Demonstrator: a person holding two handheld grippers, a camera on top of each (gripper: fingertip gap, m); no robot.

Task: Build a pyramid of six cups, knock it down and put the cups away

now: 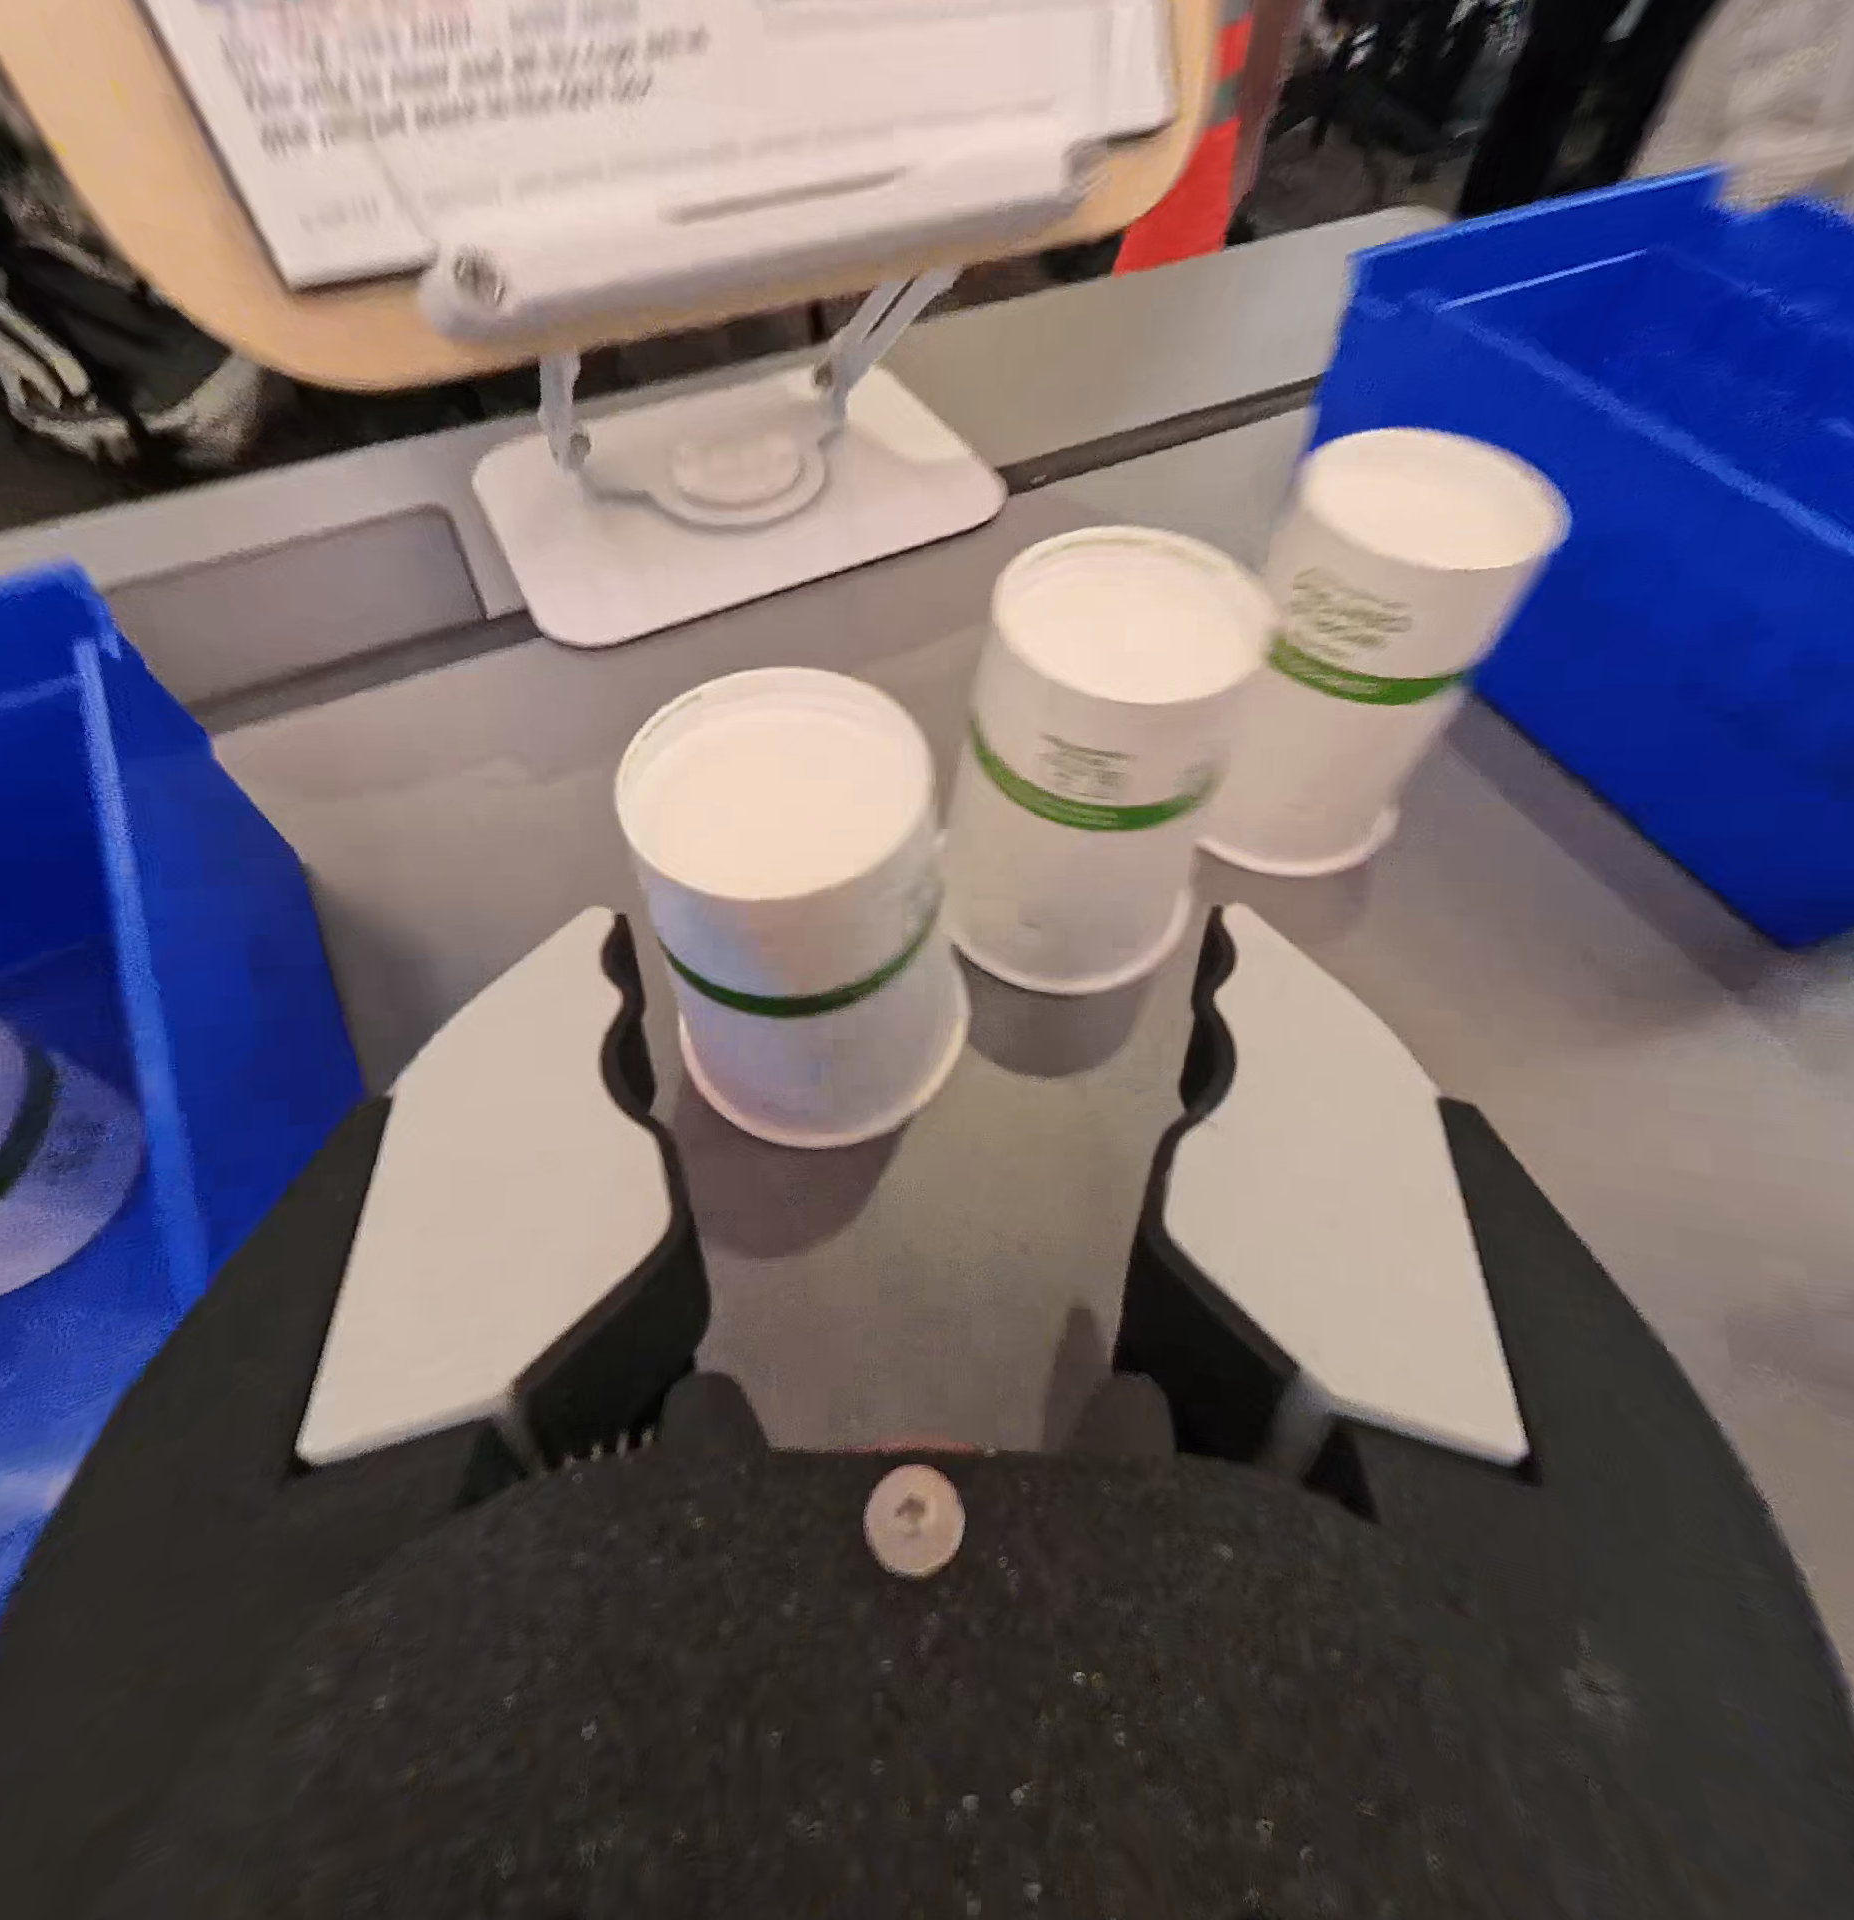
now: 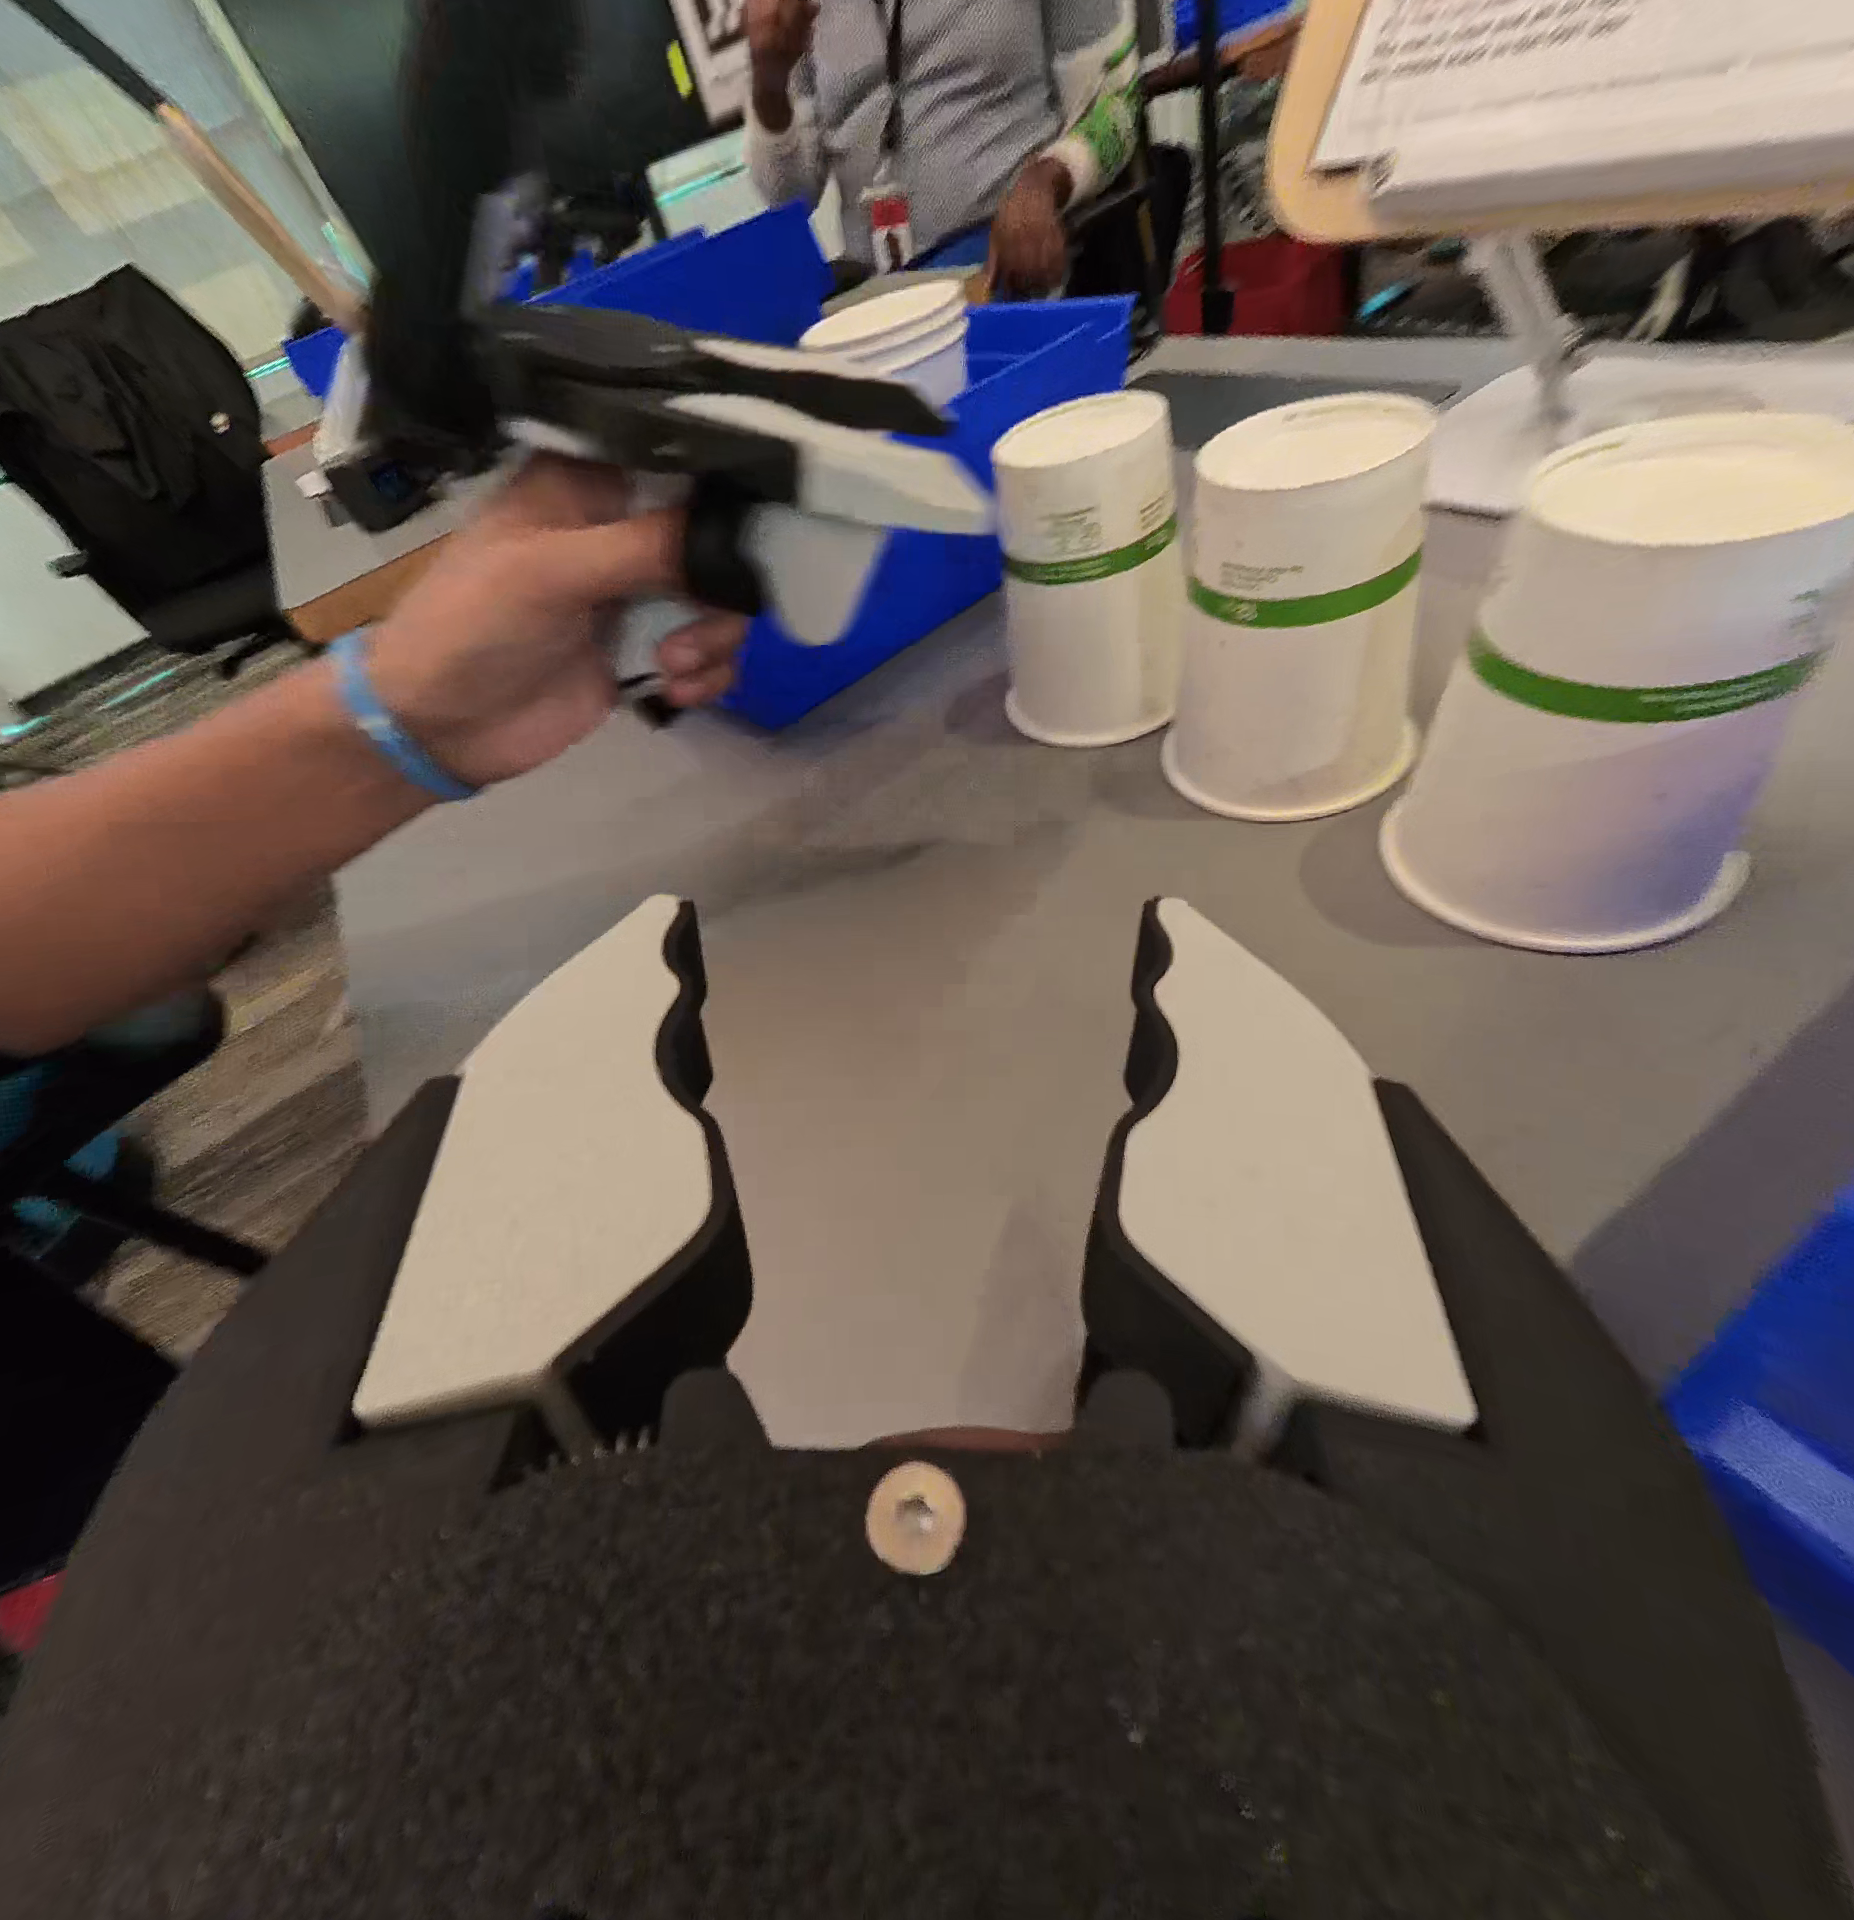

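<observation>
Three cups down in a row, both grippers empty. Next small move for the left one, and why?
Probably swing the left gripper back to the blue bin on its left and grasp a cup there. It is open and holds nothing, the three upside-down cups already form a base row on the table, and the second tier needs more cups.

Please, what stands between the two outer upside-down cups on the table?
A third upside-down cup stands between the near cup and the far cup; the left wrist view shows it.

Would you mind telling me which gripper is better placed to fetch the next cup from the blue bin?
Left. The left gripper is beside the blue bin holding a spare cup; the right gripper hangs over bare table.
</observation>
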